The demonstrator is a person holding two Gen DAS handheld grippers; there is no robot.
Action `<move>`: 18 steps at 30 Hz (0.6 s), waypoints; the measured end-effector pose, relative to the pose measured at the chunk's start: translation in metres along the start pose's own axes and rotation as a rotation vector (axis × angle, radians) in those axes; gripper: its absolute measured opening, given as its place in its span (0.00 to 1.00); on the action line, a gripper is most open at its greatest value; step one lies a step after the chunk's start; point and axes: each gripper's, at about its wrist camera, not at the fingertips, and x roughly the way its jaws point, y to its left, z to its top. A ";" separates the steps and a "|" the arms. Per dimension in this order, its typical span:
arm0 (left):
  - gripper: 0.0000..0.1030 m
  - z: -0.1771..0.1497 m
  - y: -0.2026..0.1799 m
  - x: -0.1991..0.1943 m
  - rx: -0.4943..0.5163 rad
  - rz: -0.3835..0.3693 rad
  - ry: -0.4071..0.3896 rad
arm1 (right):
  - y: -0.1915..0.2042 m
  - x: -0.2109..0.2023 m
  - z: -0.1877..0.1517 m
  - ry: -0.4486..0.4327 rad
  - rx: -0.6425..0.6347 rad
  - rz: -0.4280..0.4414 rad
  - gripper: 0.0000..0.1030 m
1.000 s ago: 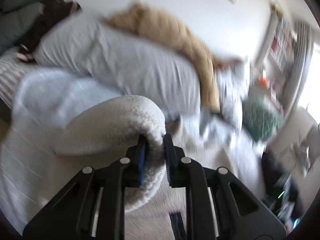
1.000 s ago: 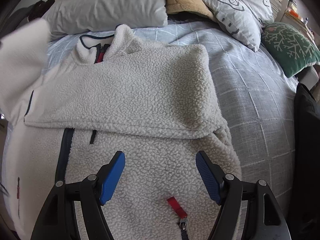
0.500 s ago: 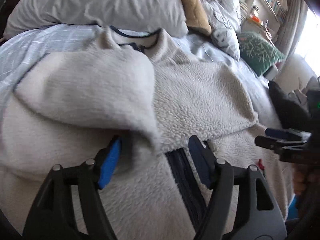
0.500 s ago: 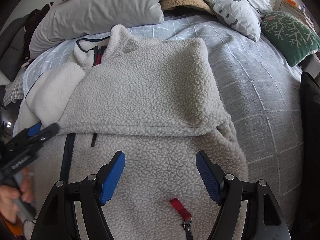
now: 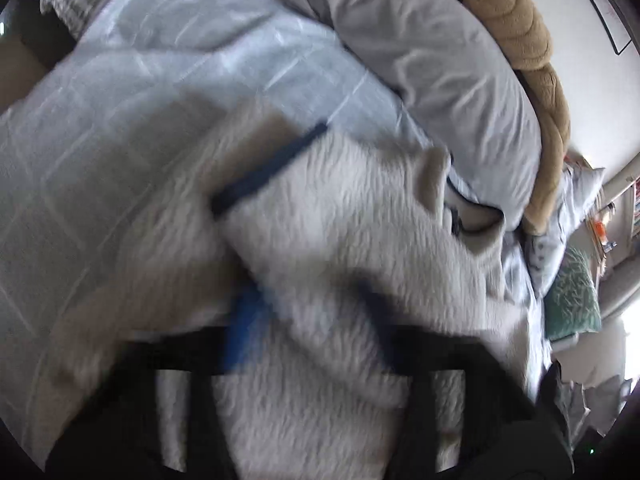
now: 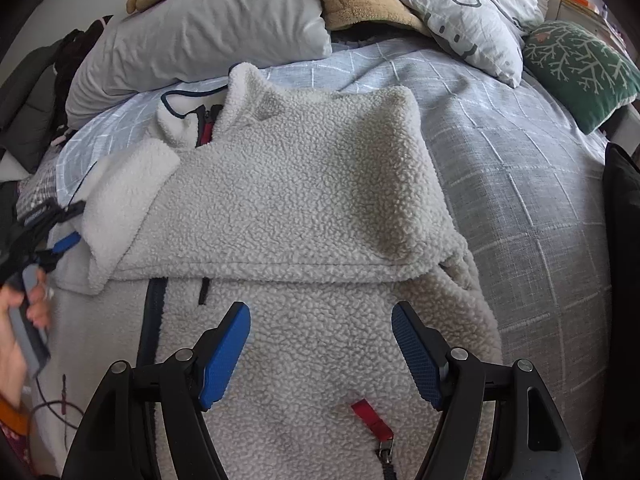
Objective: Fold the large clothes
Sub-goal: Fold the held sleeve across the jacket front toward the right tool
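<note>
Looking down from the right wrist camera, we've got the cream fleece jacket (image 6: 304, 208) lying front-up on the bed (image 6: 540, 168), collar (image 6: 240, 92) toward the grey pillow (image 6: 208, 32) and one sleeve folded flat across the chest. The right hand-held gripper (image 6: 320, 332) hangs just over the lower front with its blue pads spread wide and nothing between them; the red zip pull (image 6: 370, 416) sits just below that gap. Over at the left edge of the jacket, a hand (image 6: 16, 320) holds the other tool next to a smaller white fold of fleece. The left wrist camera is pretty smeared, tbh, but the left hand-held gripper (image 5: 312, 320) is closing down there with a thick bunch of the fleece filling the space between its pads, so we read it as clamped on the jacket. A dark trim line (image 5: 268, 168) runs across the fleece just beyond it. A green patterned cushion (image 6: 576, 64) sits at the far right of the bed, well apart from the jacket.
</note>
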 end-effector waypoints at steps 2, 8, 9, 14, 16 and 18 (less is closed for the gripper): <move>0.12 0.003 -0.017 -0.006 0.037 -0.005 -0.053 | 0.000 0.002 0.001 -0.001 0.000 -0.002 0.73; 0.12 -0.028 -0.113 -0.029 0.321 -0.185 -0.082 | -0.004 0.000 0.006 -0.028 0.006 0.001 0.73; 0.13 -0.037 -0.130 -0.031 0.367 -0.229 -0.062 | -0.007 0.001 0.007 -0.030 0.015 0.001 0.73; 0.53 -0.087 -0.196 -0.018 0.570 -0.445 0.240 | -0.023 0.002 0.009 -0.033 0.068 -0.001 0.73; 0.63 -0.111 -0.210 -0.019 0.686 -0.419 0.292 | -0.031 -0.003 0.009 -0.045 0.091 0.004 0.73; 0.65 -0.129 -0.213 -0.028 0.786 -0.422 0.286 | -0.045 -0.010 0.009 -0.068 0.130 0.007 0.73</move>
